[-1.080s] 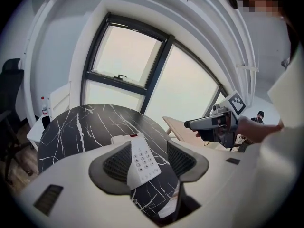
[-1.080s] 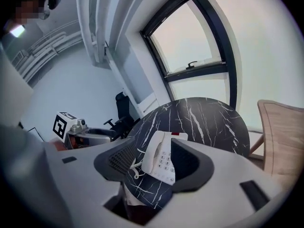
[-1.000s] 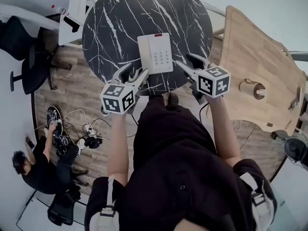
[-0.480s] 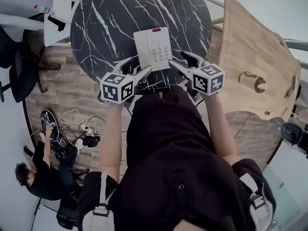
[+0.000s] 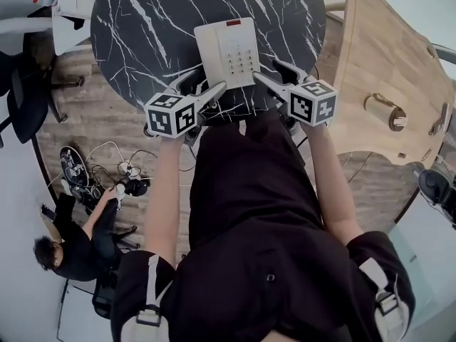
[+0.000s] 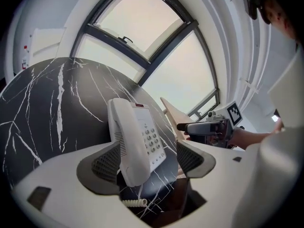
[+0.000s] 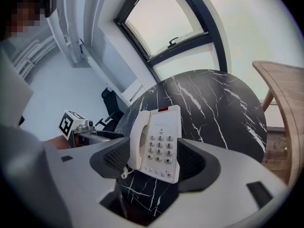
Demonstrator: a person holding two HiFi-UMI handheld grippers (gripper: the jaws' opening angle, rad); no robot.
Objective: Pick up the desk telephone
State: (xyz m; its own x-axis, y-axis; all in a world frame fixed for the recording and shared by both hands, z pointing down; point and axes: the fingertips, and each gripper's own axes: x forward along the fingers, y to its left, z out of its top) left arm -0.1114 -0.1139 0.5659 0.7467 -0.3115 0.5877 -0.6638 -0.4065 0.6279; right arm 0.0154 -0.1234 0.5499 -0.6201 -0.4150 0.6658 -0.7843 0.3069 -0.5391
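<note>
The desk telephone [image 5: 229,52] lies flat near the table [image 5: 142,27] edge, left claw [image 5: 201,90] and right claw [image 5: 269,73] both opening with nothing gripped yet — straddle its near corners squarely, then close evenly.

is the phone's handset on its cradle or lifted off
On its cradle: the handset lies seated along the left side of the desk telephone, beside the keypad.
</note>
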